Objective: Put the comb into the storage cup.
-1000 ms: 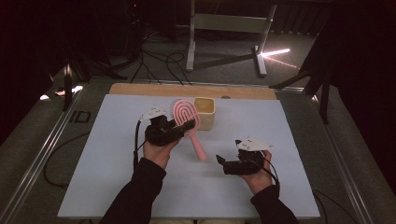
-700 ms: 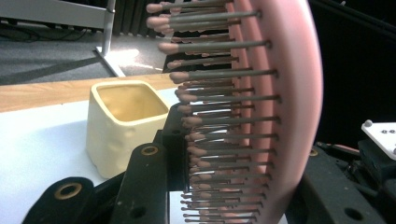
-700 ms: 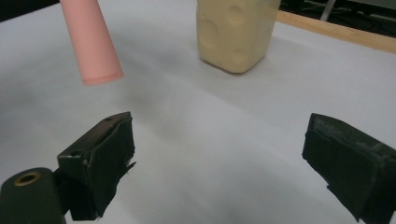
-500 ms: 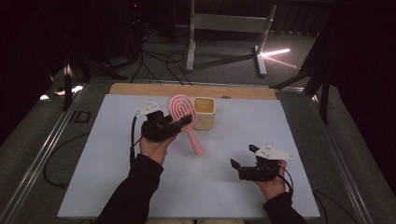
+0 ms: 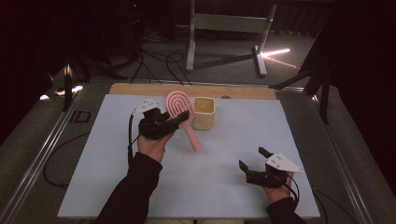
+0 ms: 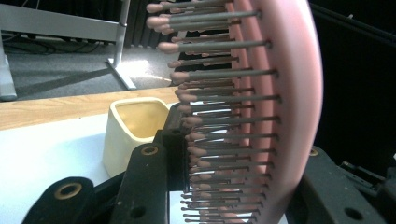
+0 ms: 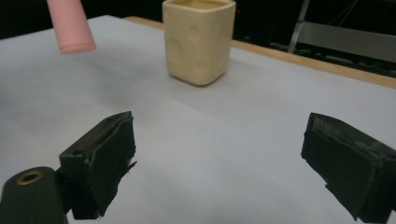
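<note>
A pink hairbrush (image 5: pixel 180 111) is held above the white table, its head clamped in my left gripper (image 5: pixel 180 119) and its handle (image 5: pixel 194 138) slanting down to the right. From the left gripper view, the bristles (image 6: pixel 219 116) and pink back (image 6: pixel 289 93) sit between the jaws. Just right of the brush head stands a cream square cup (image 5: pixel 204 112) (image 6: pixel 133 130) (image 7: pixel 198 39). Low at the front right, my right gripper (image 5: pixel 255 160) (image 7: pixel 219 158) is open with nothing between its jaws. The handle's tip (image 7: pixel 70 28) hangs off to its upper left.
The white sheet (image 5: pixel 233 140) covers the table, with a wooden strip (image 5: pixel 140 88) along its far edge. A metal stand (image 5: pixel 224 32) and cables lie on the dark floor beyond. Metal rails run along both table sides.
My right gripper has moved right and toward the front edge, away from the brush handle. The left gripper has lifted the brush slightly toward the cup, still clamped on it.
</note>
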Demonstrator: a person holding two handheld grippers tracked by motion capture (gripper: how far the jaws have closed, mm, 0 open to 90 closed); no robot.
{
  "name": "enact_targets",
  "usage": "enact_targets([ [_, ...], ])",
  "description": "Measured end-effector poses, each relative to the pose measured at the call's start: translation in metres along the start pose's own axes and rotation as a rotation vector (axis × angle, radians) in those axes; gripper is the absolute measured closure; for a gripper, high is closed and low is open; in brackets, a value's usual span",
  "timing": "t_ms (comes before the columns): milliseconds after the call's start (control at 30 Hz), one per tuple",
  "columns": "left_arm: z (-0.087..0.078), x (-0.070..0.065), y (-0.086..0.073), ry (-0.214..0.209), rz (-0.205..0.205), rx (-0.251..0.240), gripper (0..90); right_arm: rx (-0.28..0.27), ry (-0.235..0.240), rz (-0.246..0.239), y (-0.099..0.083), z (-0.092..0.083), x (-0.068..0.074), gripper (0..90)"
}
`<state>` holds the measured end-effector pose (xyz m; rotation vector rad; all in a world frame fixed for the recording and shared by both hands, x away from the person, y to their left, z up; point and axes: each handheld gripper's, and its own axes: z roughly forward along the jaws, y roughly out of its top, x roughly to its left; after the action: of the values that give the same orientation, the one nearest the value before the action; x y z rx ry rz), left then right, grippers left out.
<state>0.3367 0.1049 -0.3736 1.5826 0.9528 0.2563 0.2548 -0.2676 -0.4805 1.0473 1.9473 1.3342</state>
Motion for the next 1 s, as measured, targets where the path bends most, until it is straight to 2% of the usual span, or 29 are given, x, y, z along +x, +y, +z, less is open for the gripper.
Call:
enact_targets([
  [133,0.001,0.001,0.000,0.004,0.004,0.005,64.5,-0.012,-0.008,0.007,-0.002,-0.004,-0.003,10.8],
  [267,0.000,0.003,0.001,0.009,0.000,-0.003,64.4,0.017,-0.023,0.008,-0.006,-0.003,-0.006,10.3],
  [533,-0.005,0.007,0.004,0.031,0.001,-0.013,64.5,0.046,-0.014,0.006,-0.010,-0.001,-0.005,8.7],
  [1000,-0.008,0.007,0.015,0.043,0.013,-0.028,64.5,0.045,-0.008,0.007,-0.015,0.000,-0.004,8.7],
])
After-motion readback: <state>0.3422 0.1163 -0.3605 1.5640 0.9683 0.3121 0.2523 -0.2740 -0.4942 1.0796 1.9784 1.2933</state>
